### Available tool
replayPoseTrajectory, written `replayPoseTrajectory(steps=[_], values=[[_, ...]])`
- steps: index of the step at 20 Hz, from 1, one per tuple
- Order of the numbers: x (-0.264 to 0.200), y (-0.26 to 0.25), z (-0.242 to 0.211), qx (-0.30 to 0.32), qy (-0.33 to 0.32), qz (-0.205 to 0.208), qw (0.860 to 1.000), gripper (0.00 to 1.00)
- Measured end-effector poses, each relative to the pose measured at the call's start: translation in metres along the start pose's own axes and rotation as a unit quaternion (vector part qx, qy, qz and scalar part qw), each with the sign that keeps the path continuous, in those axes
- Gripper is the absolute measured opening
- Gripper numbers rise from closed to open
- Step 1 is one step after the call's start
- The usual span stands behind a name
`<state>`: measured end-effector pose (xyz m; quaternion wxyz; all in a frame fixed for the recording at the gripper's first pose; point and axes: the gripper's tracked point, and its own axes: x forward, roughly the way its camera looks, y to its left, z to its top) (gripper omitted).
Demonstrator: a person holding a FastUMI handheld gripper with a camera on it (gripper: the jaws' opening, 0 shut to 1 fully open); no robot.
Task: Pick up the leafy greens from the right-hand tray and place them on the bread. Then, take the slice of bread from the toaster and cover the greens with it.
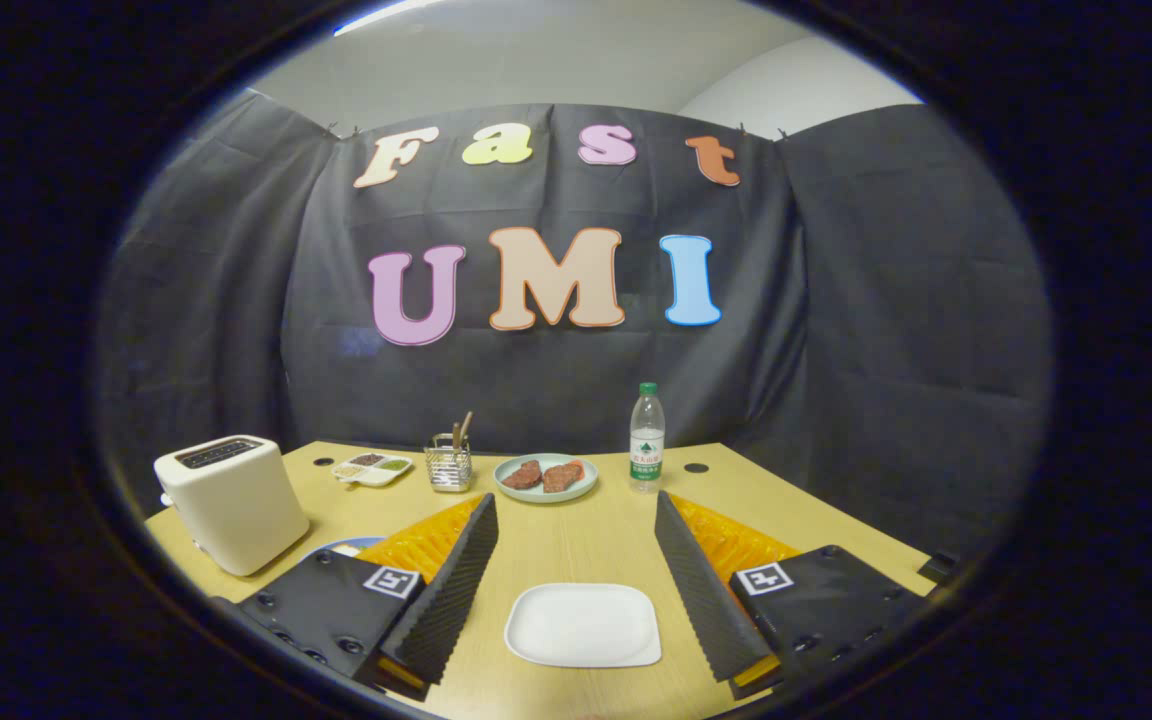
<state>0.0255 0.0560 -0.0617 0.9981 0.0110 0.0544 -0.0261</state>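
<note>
My gripper (pixel 576 498) hangs open above the wooden table (pixel 576 540), with nothing between its fingers. A white, empty square plate (pixel 583 625) lies on the table between the two fingers, below their tips. A cream toaster (pixel 232 502) stands to the left of the left finger, and its top slot looks dark. What is in the slot is too small to tell. A sliver of a blue plate (pixel 341 546) shows between the toaster and the left finger; the finger hides most of it.
Beyond the fingertips sits a round pale plate (pixel 546 489) with reddish-brown slices on it. Left of it stand a wire utensil holder (pixel 448 465) and a small divided dish (pixel 373 468). A water bottle (pixel 647 440) stands to the plate's right. Black cloth walls close the back.
</note>
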Motion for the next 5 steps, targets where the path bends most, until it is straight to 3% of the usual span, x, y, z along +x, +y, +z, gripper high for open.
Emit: replayPoseTrajectory(steps=[5], values=[[-0.0041,0.0055,0.0081,-0.005,-0.003,0.011,1.000,0.98]])
